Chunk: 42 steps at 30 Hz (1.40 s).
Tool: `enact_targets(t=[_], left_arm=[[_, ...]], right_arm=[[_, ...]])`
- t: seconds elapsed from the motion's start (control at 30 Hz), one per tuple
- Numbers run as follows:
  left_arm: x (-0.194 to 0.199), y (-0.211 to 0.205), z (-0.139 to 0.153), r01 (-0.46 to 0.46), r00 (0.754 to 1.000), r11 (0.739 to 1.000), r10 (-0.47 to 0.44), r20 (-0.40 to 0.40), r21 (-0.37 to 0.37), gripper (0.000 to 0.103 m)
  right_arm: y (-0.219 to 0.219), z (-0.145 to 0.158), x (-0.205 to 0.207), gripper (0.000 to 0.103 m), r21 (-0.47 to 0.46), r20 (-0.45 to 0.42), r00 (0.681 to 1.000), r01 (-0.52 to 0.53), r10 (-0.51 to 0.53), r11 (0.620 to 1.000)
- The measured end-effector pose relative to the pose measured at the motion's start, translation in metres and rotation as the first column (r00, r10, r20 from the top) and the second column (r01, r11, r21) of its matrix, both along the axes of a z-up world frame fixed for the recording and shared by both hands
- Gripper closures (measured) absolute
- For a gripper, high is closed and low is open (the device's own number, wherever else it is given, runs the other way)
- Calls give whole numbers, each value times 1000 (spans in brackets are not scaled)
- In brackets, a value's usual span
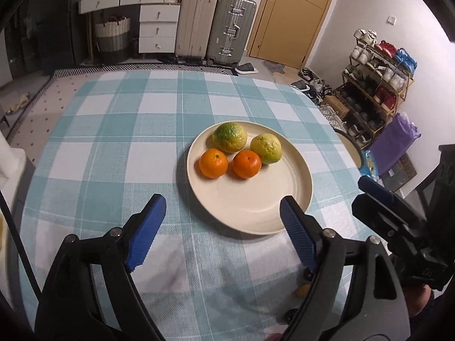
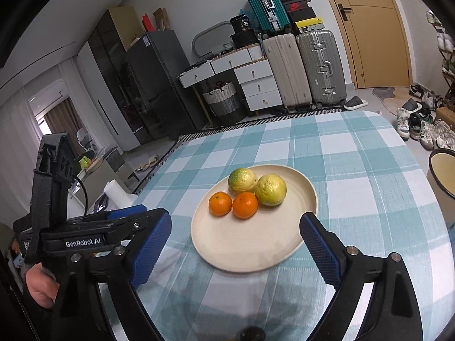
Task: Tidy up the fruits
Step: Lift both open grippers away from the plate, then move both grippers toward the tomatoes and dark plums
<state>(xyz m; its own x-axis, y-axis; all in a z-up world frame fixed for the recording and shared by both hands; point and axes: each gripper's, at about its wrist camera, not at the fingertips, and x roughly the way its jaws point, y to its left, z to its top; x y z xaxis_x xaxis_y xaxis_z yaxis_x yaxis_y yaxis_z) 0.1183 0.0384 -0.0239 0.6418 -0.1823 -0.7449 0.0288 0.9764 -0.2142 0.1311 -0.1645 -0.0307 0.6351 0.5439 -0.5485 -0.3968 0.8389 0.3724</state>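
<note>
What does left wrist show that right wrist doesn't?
Left wrist only: a shoe rack and purple bag by the wall.
Right wrist only: a dark fridge and the person's hand on the left gripper.
Both: the plate with two oranges and two green-yellow fruits on the checked cloth, suitcases, open empty jaws.

Bare checked tablecloth (image 1: 119, 147) lies open around the plate (image 1: 256, 213), whose near half is free of fruit.
</note>
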Motion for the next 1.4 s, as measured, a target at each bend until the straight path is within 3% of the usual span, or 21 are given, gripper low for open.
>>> enact_targets(t=[0.37, 0.5, 1.07, 1.4], left_arm=[[-34, -6, -2, -37, 999, 998, 36, 11, 56, 14], [-47, -5, -5, -46, 999, 998, 45, 13, 53, 4], [-106, -6, -40, -35, 999, 998, 36, -12, 46, 1], [-129, 5, -56, -64, 997, 998, 65, -39, 20, 1]], right_arm=[[-5, 0, -33, 3, -6, 12, 1000, 7, -7, 1000], [-6, 0, -41, 2, -8, 14, 1000, 9, -9, 1000], [-12, -7, -95, 1, -28, 29, 999, -13, 14, 1000], [-12, -28, -131, 0, -19, -73, 995, -74, 73, 997]])
